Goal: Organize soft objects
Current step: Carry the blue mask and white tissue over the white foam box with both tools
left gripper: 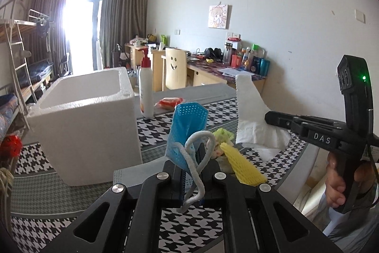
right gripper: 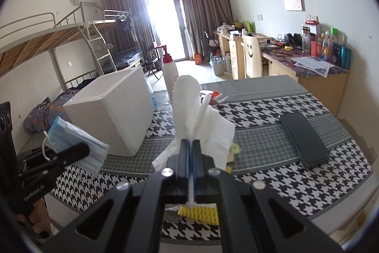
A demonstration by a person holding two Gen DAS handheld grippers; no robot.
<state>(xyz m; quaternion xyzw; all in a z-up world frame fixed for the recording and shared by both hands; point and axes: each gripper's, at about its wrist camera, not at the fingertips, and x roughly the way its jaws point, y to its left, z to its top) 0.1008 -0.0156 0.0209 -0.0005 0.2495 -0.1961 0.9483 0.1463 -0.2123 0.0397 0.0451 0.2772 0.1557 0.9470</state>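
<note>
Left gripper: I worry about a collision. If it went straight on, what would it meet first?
Probably nothing close: the left gripper, shut on the mask, points between the foam box and the tissue. Depth is unclear.

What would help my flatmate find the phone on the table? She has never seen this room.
Start at the white foam box on the houndstooth tablecloth, then look across to the opposite, wall-side edge of the table. The phone lies flat there, apart from the soft things. It is the only dark, hard-edged slab, unlike the white tissue beside it.
</note>
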